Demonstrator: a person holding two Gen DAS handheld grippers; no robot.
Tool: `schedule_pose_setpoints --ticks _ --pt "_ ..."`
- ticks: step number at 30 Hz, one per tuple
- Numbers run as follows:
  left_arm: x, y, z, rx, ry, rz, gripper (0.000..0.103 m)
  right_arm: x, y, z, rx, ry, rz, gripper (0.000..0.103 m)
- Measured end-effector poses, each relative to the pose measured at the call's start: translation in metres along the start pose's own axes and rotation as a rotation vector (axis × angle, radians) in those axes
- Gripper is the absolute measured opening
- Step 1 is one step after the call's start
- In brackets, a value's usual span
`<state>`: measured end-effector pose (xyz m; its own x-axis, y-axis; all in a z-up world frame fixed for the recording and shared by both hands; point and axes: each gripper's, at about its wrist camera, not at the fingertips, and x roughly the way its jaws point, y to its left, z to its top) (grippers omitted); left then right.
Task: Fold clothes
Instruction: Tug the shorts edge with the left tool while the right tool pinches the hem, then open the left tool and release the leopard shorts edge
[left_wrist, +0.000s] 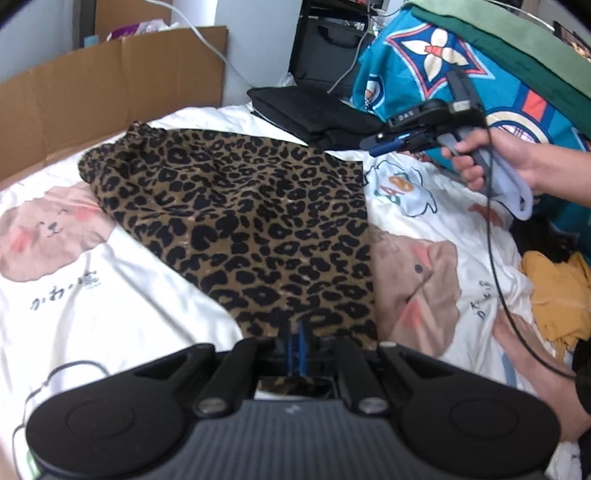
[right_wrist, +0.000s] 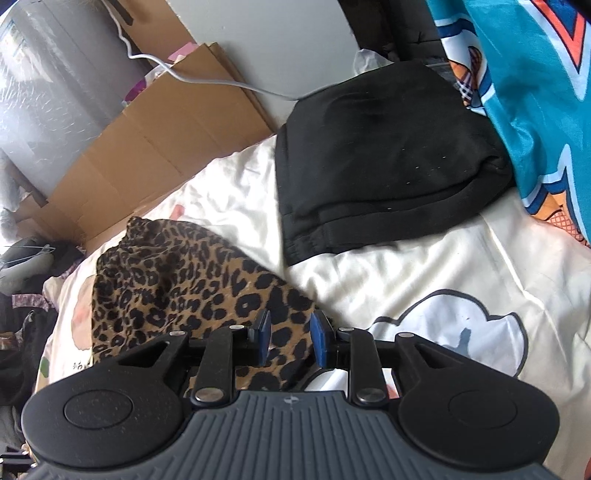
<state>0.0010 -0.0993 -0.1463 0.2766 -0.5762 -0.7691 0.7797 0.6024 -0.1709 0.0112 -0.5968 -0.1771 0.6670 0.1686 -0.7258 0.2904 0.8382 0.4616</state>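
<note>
leopard-print fabric garment (left_wrist: 236, 221) spread on the white cartoon-print bed sheet (left_wrist: 110, 295), near edge pinched in the left gripper (left_wrist: 295, 345) — right gripper (right_wrist: 290, 338) parted, empty, above the garment's far corner. risk: one-sided pull skewing the fold — corner slipping.

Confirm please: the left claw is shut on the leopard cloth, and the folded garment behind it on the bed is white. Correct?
Not quite. The folded garment is black, not white, as the right wrist view shows. The left claw is indeed shut on the leopard cloth, on the bed.
</note>
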Motion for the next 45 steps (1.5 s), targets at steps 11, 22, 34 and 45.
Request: schedule_pose_setpoints --ticks 11,22,34,45 --pt "0.041 -0.015 -0.008 0.085 0.099 -0.088 0.004 0.011 0.006 -0.012 -0.029 0.048 -0.018 0.025" --pt "0.038 -0.008 -0.025 0.087 0.172 -0.103 0.003 0.019 0.001 -0.016 -0.027 0.061 -0.064 0.025" --pt "0.014 0.033 0.046 0.118 0.113 -0.033 0.056 0.015 -0.006 -0.014 -0.014 0.034 -0.067 0.043" --pt "0.057 0.104 0.165 0.132 -0.043 0.198 0.063 0.013 -0.003 -0.016 -0.037 0.018 -0.062 0.043"
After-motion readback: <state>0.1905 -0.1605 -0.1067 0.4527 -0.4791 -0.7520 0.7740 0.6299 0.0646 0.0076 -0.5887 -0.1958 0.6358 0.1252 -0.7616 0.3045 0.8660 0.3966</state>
